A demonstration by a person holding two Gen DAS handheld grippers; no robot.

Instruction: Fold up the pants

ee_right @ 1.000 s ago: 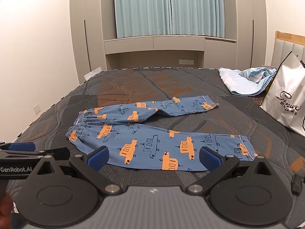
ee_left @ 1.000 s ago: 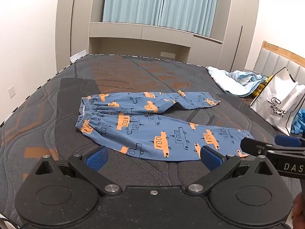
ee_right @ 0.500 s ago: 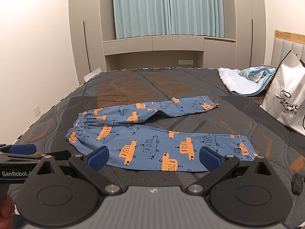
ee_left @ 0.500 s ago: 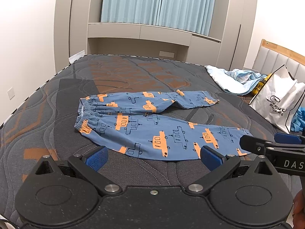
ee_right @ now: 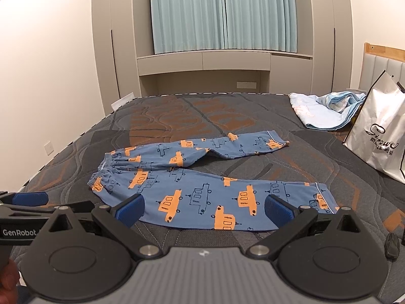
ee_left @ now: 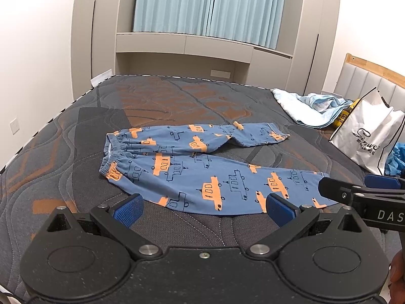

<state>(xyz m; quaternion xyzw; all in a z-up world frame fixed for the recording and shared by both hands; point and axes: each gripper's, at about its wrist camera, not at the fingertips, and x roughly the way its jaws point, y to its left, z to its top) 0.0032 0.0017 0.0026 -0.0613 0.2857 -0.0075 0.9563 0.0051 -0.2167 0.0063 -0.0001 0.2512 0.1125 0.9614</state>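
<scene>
Bedroom setting: pale blue curtains (ee_right: 222, 12) are hanging over grey built-in cabinets at 12 o'clock, behind a dark grey quilted mattress with orange patches (ee_left: 63, 157).

Item 1: blue cotton pants printed with orange vehicles (ee_left: 202, 167) are lying flat at mattress centre, unfolded, waistband pointing toward 9 o'clock, both legs running toward 3 o'clock and splaying apart.

Item 2: your left gripper (ee_left: 202, 209) is hovering over the near mattress edge at 6 o'clock, its blue-padded jaws spread wide, gripping nothing.

Item 3: your right gripper (ee_right: 203, 210) is hovering beside it, jaws likewise spread wide and empty, framing the near pant leg.

Item 4: a white paper shopping bag with black script (ee_right: 379, 136) is standing at 3 o'clock.

Item 5: a crumpled light blue blanket (ee_right: 326, 111) is lying at 2 o'clock, just behind the bag.
</scene>
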